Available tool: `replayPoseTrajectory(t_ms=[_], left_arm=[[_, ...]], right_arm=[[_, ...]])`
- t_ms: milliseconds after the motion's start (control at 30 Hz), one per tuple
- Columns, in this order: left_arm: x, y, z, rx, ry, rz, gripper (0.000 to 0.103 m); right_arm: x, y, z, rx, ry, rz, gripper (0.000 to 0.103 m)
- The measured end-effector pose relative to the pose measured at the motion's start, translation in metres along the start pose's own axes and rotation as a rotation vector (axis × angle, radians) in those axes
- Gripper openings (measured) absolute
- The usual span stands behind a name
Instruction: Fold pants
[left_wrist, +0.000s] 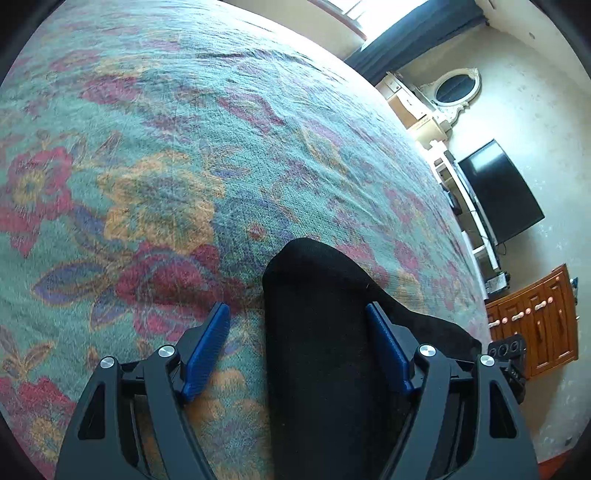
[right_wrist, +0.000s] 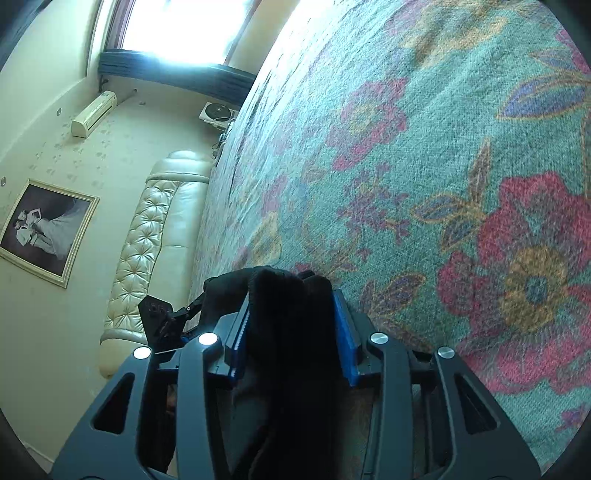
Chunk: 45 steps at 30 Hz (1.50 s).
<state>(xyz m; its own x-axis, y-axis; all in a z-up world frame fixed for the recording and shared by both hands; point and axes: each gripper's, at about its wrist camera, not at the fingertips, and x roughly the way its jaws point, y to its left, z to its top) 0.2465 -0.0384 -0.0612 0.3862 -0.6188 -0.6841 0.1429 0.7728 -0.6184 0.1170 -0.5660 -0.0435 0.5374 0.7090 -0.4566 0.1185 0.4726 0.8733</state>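
Observation:
The black pants lie on a floral bedspread. In the left wrist view my left gripper is open; the dark fabric runs up between its blue pads, nearer the right pad, with a rounded end just beyond the tips. In the right wrist view my right gripper is shut on a bunched fold of the black pants, held between the blue pads over the bedspread. The other gripper's body shows at the left.
A padded cream headboard, a framed photo and an air conditioner are on the wall. A television, an oval mirror and a wooden cabinet stand beyond the bed's edge.

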Motion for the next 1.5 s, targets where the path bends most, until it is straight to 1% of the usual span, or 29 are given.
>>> replayPoseTrajectory(t_ms=[67,100,167,233,333,400,433,467,500,533,567,667,733,800,867,900,933,967,1067,1267,1500], left_arm=[[-0.013,0.009,-0.008,-0.104,-0.011,-0.068,0.074],[-0.023,0.015,-0.016,-0.140,-0.017,-0.093,0.074],[-0.039,0.019,-0.035,-0.152,-0.015,-0.111,0.074],[-0.051,0.016,-0.057,-0.126,-0.006,-0.112,0.074],[-0.062,0.008,-0.086,-0.086,0.021,-0.119,0.075],[-0.065,0.001,-0.101,-0.055,0.034,-0.119,0.075],[-0.065,-0.003,-0.107,-0.037,0.041,-0.114,0.077],[-0.065,-0.007,-0.112,-0.023,0.046,-0.117,0.080],[-0.065,-0.011,-0.116,-0.015,0.056,-0.129,0.081],[-0.064,-0.014,-0.119,-0.015,0.069,-0.138,0.081],[-0.063,-0.016,-0.122,-0.018,0.077,-0.144,0.081],[-0.061,-0.018,-0.128,-0.024,0.094,-0.164,0.082],[-0.062,-0.019,-0.130,-0.026,0.094,-0.166,0.082],[-0.063,-0.017,-0.130,-0.051,0.099,-0.182,0.082],[-0.065,-0.015,-0.132,-0.054,0.095,-0.189,0.082],[-0.064,-0.016,-0.133,-0.037,0.098,-0.172,0.079],[-0.064,-0.016,-0.135,-0.015,0.098,-0.144,0.073],[-0.064,-0.015,-0.138,0.008,0.098,-0.116,0.071],[-0.061,-0.016,-0.138,0.042,0.086,-0.081,0.067],[-0.061,-0.020,-0.138,0.077,0.067,-0.047,0.065],[-0.059,-0.021,-0.139,0.082,0.064,-0.042,0.064]], right_arm=[[-0.010,0.003,-0.010,0.027,0.022,0.017,0.065],[-0.017,0.004,-0.016,0.025,0.031,0.016,0.068],[-0.027,0.008,-0.031,0.018,0.063,-0.007,0.076],[-0.033,0.010,-0.049,0.026,0.103,-0.017,0.078],[-0.036,0.015,-0.077,0.028,0.159,-0.018,0.079],[-0.036,0.017,-0.088,0.045,0.167,-0.021,0.079],[-0.035,0.017,-0.092,0.049,0.173,-0.019,0.079],[-0.035,0.018,-0.095,0.037,0.174,-0.021,0.073],[-0.036,0.018,-0.098,0.019,0.164,-0.043,0.068],[-0.037,0.017,-0.100,0.012,0.160,-0.064,0.056],[-0.037,0.015,-0.102,0.014,0.159,-0.068,0.050],[-0.042,0.008,-0.105,0.021,0.156,-0.043,0.044],[-0.043,0.009,-0.104,0.012,0.152,-0.041,0.043],[-0.043,0.009,-0.103,0.006,0.148,-0.042,0.042],[-0.044,0.007,-0.105,0.007,0.147,-0.035,0.039],[-0.045,0.006,-0.105,0.005,0.147,-0.030,0.038],[-0.046,0.003,-0.105,0.005,0.146,-0.028,0.037],[-0.047,0.002,-0.104,0.005,0.148,-0.028,0.036],[-0.050,-0.002,-0.107,0.005,0.153,-0.038,0.035],[-0.052,-0.009,-0.108,0.006,0.155,-0.039,0.034],[-0.052,-0.015,-0.107,0.005,0.154,-0.035,0.034]])
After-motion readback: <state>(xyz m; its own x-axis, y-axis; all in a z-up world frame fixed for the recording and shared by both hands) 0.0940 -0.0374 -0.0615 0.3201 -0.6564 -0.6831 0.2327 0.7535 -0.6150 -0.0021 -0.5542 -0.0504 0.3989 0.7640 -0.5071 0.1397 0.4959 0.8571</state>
